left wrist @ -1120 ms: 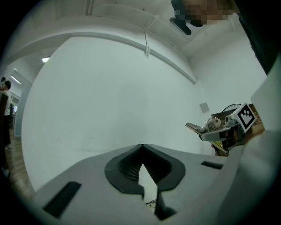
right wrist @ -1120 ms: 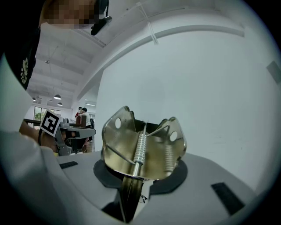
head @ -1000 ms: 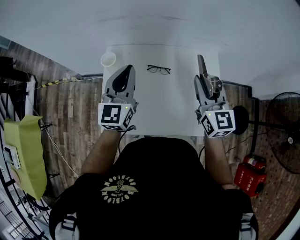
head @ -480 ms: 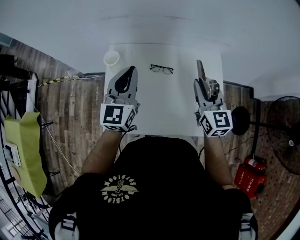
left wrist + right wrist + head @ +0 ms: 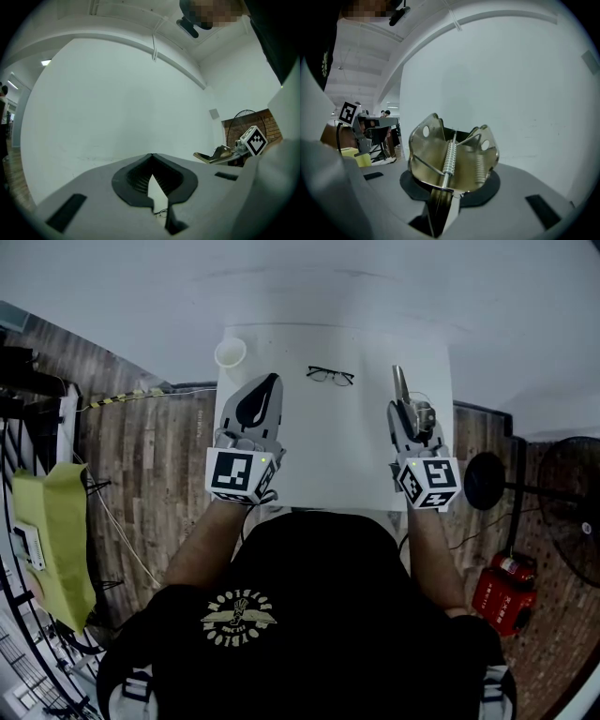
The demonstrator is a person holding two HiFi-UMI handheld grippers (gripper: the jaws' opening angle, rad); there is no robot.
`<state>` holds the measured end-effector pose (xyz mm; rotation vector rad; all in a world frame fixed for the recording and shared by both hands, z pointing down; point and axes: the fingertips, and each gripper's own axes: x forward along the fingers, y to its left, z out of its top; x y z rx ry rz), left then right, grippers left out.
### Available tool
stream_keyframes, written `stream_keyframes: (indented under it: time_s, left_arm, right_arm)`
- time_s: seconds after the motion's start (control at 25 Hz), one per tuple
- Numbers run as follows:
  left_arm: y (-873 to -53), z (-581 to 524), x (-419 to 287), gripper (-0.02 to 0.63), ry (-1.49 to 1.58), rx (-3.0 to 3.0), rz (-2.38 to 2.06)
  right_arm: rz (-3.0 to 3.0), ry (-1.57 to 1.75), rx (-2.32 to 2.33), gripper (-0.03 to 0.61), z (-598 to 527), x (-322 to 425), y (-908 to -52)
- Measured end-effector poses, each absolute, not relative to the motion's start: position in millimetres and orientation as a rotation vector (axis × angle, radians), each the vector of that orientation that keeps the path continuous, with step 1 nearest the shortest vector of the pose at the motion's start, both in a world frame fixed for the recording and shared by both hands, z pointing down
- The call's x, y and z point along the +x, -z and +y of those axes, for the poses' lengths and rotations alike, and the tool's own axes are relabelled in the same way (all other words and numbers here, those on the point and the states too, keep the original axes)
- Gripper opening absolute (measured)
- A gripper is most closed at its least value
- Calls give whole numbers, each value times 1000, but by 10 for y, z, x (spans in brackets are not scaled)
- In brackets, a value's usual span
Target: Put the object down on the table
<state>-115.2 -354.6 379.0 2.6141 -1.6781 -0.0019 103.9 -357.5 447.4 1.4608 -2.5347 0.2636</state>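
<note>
Left hand-held gripper (image 5: 151,156) level, jaws together, right hand-held gripper (image 5: 449,193) clamping metal clip (image 5: 454,150), forearms extended

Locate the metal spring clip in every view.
Head view: the metal spring clip is right of centre, over the right side of the white table, held in the right gripper.
Left gripper view: the clip is at mid-right, seen side-on.
Right gripper view: the clip is at centre, clamped between the jaws.
Shared landmark: the glasses lie left of the clip in the head view and sit low at centre in the left gripper view. They are absent from the right gripper view.
</note>
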Motion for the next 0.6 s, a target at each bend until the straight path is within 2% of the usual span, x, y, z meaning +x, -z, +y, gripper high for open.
stream_keyframes:
  time_s: [0.6]
  left_arm:
    - [-3718,-3478,-1241,6,0,2642,-1681]
  right_arm:
    - [-2482,-438,1430,100,-3495,1039,-5051]
